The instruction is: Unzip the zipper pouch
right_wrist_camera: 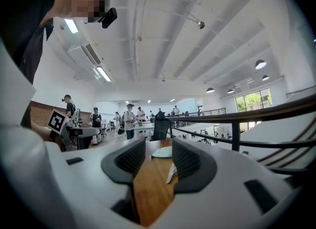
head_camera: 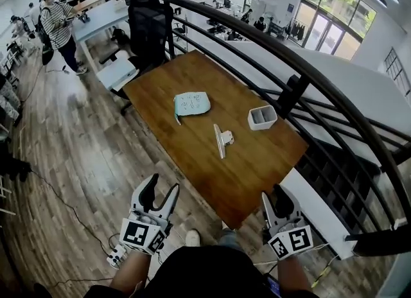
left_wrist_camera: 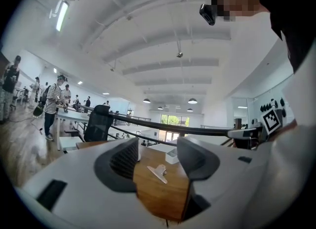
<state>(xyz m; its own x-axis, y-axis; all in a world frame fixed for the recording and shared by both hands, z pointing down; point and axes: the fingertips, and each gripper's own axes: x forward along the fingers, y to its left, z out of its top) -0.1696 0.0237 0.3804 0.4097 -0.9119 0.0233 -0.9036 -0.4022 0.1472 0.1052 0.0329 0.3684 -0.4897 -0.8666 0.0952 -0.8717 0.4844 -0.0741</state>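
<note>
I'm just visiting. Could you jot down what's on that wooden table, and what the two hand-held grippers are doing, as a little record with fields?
Surface: wooden table
Pouch: light teal zipper pouch, lying flat on the far half, untouched
Zipper: too small to tell if closed
Clip: metal clip, mid-table, apart from the pouch
Container: small white container, right of the clip
Left gripper: jaws apart, empty, short of the table
Right gripper: jaws apart, empty, by the table's near edge
Unzipping: not yet started

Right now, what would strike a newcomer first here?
A wooden table beside a black railing holds a teal zipper pouch at the far end, a metal clip in the middle, a white box to its right. The left tool and right tool hover open, empty, off the near corner.
</note>
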